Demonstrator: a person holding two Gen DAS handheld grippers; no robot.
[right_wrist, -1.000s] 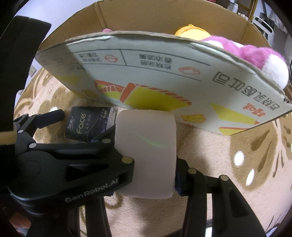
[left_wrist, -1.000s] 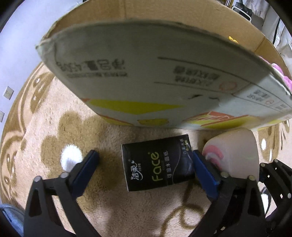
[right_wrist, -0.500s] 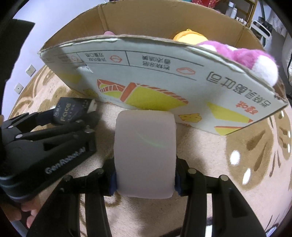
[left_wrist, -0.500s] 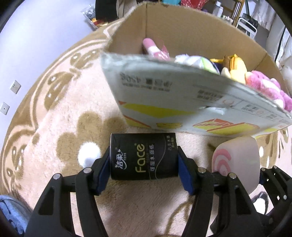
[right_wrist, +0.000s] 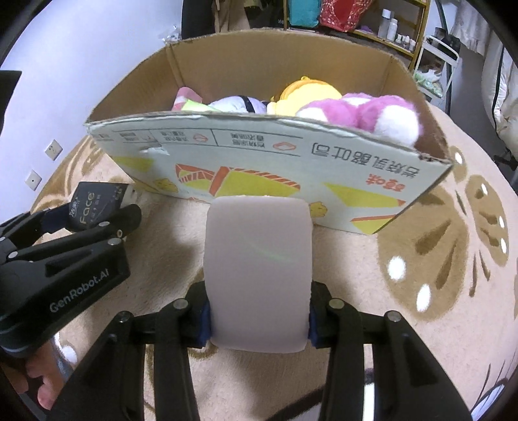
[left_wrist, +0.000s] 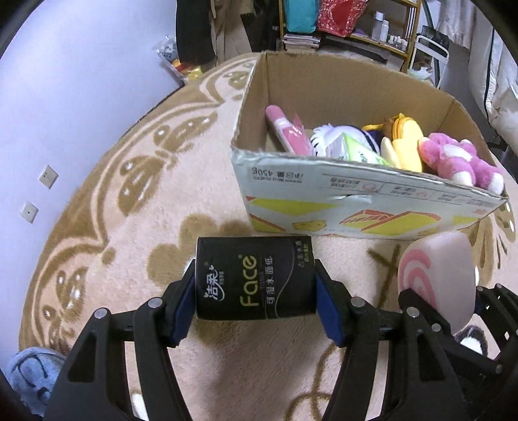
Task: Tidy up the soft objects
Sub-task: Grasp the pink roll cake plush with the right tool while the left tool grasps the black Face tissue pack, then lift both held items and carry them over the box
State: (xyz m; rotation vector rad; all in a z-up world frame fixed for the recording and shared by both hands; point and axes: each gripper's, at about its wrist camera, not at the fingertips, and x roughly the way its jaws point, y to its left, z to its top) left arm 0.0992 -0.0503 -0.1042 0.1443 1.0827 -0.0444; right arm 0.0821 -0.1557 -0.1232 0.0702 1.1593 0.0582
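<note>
My left gripper (left_wrist: 255, 298) is shut on a black "Face" tissue pack (left_wrist: 254, 278) and holds it above the rug, in front of the cardboard box (left_wrist: 356, 207). My right gripper (right_wrist: 259, 320) is shut on a pale pink soft roll cushion (right_wrist: 259, 272), which also shows in the left wrist view (left_wrist: 437, 275) with a pink swirl on its end. The box (right_wrist: 268, 162) holds several plush toys, among them a pink one (right_wrist: 362, 113) and a yellow one (right_wrist: 307, 94). The left gripper with the tissue pack (right_wrist: 94, 207) shows at the left of the right wrist view.
A beige and brown patterned rug (left_wrist: 129, 207) covers the floor. A lilac wall with sockets (left_wrist: 48, 176) is at left. Shelves with bottles and bags (left_wrist: 356, 22) stand behind the box. A blue item (left_wrist: 29, 372) lies at the lower left.
My left gripper closed on the tissue pack and lifted it. Both grippers have risen and drawn back from the box, so its inside now shows.
</note>
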